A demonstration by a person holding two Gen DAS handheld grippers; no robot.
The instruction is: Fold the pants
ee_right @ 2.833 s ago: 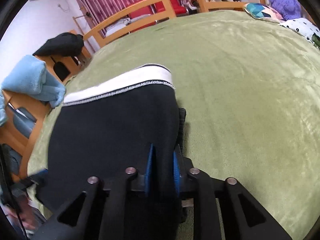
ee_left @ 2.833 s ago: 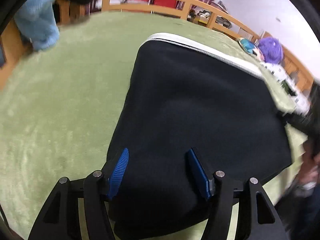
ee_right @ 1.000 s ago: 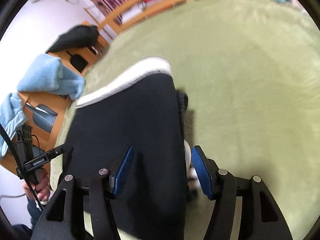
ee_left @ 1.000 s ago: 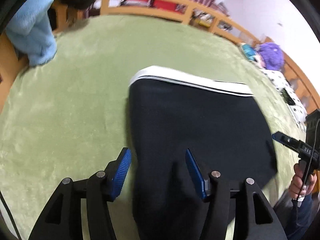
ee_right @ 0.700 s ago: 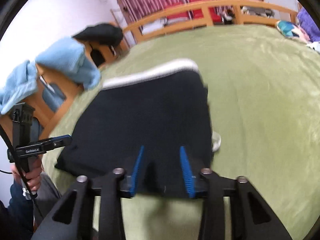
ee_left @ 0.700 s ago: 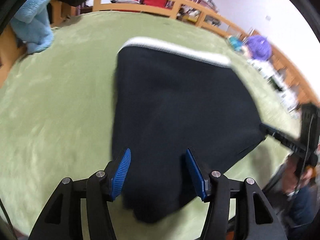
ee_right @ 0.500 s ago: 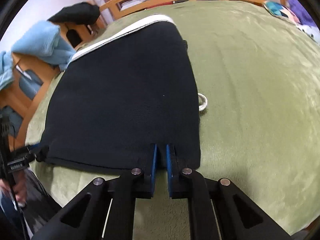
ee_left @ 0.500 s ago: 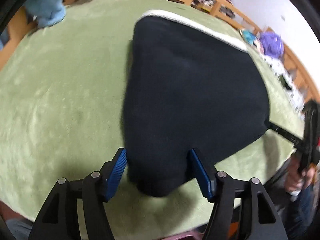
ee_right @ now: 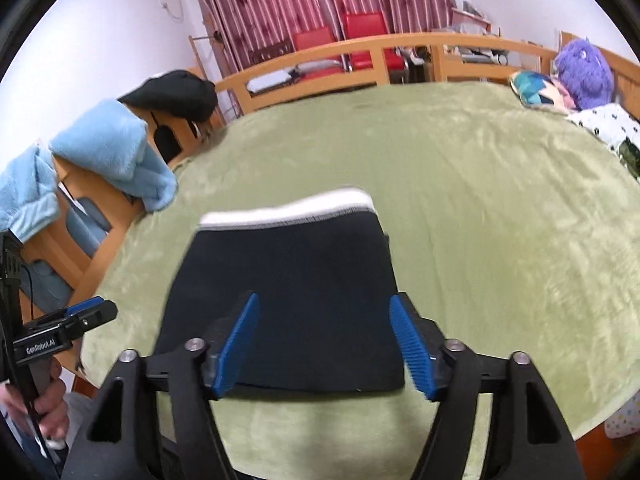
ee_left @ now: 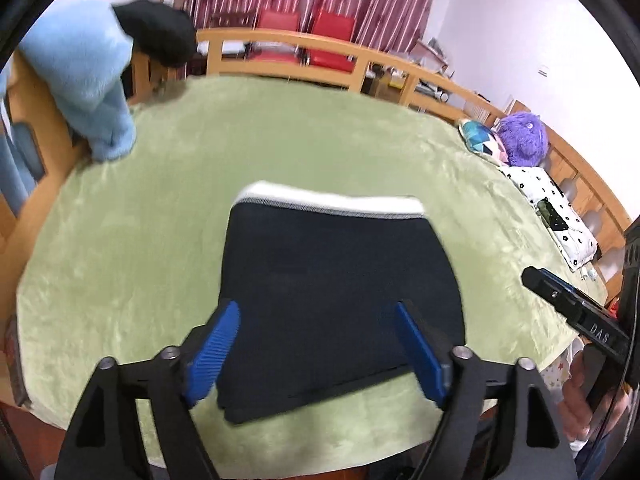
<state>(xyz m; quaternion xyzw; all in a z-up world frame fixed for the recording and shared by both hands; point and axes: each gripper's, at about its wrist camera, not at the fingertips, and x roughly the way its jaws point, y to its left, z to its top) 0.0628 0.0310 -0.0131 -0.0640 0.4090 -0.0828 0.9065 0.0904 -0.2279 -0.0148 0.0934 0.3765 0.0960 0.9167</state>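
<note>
Pants lie folded at centre frame on the green blanket; we hold left gripper and right gripper spread, empty. Soft, limp, light cloth: we'd pinch near-edge corners.

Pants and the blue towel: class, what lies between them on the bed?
In the right wrist view, only bare green blanket lies between the pants and the blue towel; the left wrist view shows likewise.

My view: home bedroom — green-blanketed bed, wooden bed rail, purple plush toy, striped curtains.
</note>
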